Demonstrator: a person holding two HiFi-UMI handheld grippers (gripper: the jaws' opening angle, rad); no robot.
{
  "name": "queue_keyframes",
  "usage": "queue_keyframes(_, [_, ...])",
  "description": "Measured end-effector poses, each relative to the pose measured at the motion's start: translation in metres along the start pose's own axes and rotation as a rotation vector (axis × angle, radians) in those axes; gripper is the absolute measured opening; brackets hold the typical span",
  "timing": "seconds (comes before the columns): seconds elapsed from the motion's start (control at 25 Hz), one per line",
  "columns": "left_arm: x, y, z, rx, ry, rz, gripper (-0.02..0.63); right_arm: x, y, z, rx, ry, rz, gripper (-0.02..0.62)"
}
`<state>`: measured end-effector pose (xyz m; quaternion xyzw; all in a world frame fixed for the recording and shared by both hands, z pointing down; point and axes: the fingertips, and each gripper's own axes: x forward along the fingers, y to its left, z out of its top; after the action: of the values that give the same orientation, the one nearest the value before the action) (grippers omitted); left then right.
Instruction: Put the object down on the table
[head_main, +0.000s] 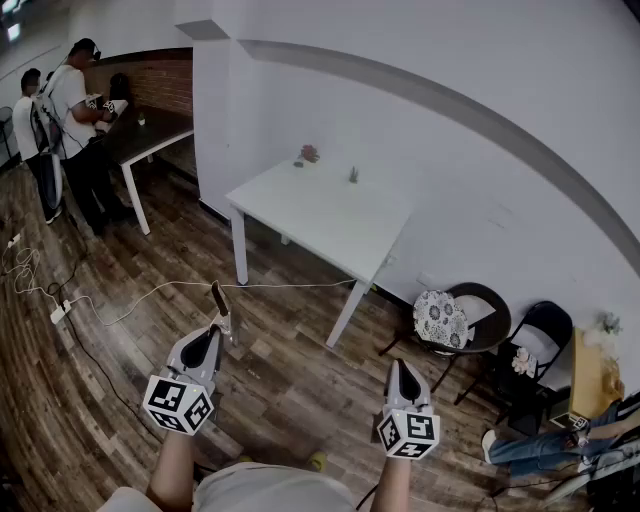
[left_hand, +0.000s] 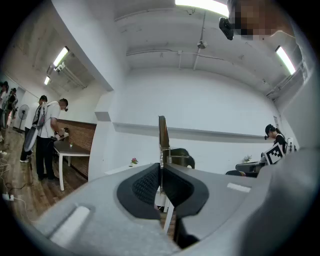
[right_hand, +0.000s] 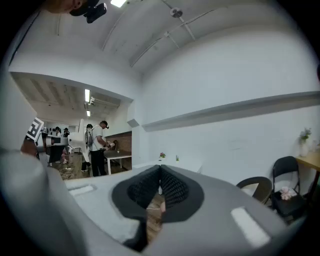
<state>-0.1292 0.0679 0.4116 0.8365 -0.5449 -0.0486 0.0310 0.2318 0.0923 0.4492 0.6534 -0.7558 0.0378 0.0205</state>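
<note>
Left tool (head_main: 217, 327) pinching thin brown object (head_main: 218, 297), right tool (head_main: 402, 366) closed

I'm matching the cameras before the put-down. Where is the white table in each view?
Head view: white table at centre, against the wall.
Left gripper view: just left of the jaw tips.
Right gripper view: directly above the jaw tips.
Shared landmark: the pink flower on it.

Chair (head_main: 487, 312) rt of table (head_main: 322, 212)
</note>
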Motion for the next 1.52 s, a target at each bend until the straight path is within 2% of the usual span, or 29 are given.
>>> queue_keyframes(0.4, [0.0, 0.003, -0.005, -0.008, 0.012, -0.006, 0.009, 0.006, 0.009, -0.001, 0.003, 0.004, 0.017, 0.003])
queue_keyframes(0.72, [-0.005, 0.008, -0.007, -0.002, 0.018, -0.024, 0.009, 0.002, 0.019, -0.005, 0.046, 0.003, 0.014, 0.003])
queue_keyframes(1.2, [-0.03, 0.042, -0.007, -0.014, 0.006, -0.059, 0.01, -0.006, 0.073, -0.007, 0.002, 0.002, 0.013, 0.003])
queue_keyframes(1.52, [-0.044, 0.057, -0.022, -0.035, 0.031, -0.074, 0.009, -0.01, 0.099, -0.013, -0.014, 0.014, 0.029, 0.003])
